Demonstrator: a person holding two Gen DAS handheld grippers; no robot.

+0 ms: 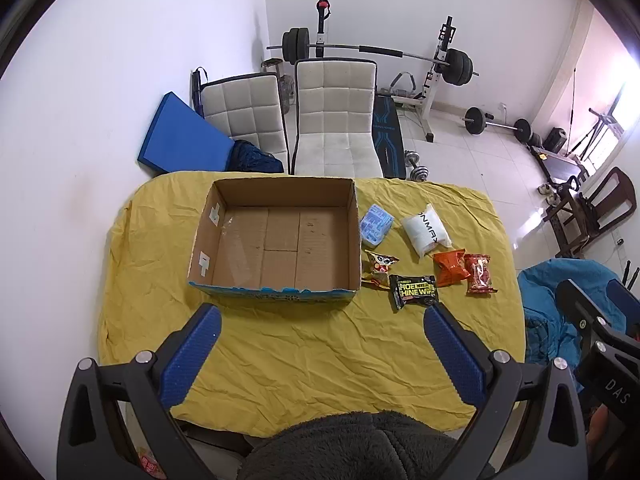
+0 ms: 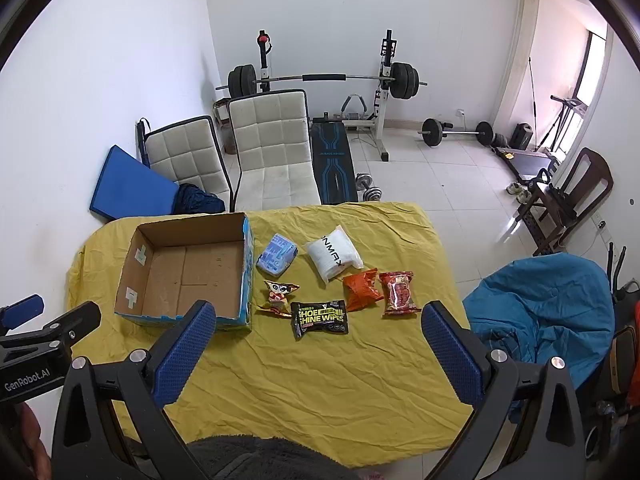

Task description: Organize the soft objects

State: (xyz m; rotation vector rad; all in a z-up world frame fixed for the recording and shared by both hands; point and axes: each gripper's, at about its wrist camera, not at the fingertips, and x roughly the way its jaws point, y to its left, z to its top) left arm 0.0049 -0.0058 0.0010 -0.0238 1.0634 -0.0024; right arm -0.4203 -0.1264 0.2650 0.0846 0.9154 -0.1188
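Observation:
An empty open cardboard box (image 1: pixel 280 240) (image 2: pixel 188 276) stands on the yellow-clothed table (image 1: pixel 312 356) (image 2: pixel 320 376). To its right lie several soft packs: a light-blue pack (image 1: pixel 376 225) (image 2: pixel 277 258), a white pack (image 1: pixel 426 233) (image 2: pixel 334 257), a small cartoon snack bag (image 1: pixel 380 267) (image 2: pixel 279 295), a black shoe-wipes pack (image 1: pixel 414 291) (image 2: pixel 319 317), an orange bag (image 1: pixel 450 267) (image 2: pixel 361 289) and a red bag (image 1: pixel 480 274) (image 2: pixel 399 294). My left gripper (image 1: pixel 322 314) is open and empty, above the near table. My right gripper (image 2: pixel 318 312) is open and empty, above the near table.
Two white padded chairs (image 1: pixel 336 120) (image 2: pixel 272 148) stand behind the table. A blue mat (image 1: pixel 180 136) leans on the left wall. Weight bench and barbells (image 2: pixel 320 80) stand at the back. A blue beanbag (image 2: pixel 548 312) sits right of the table.

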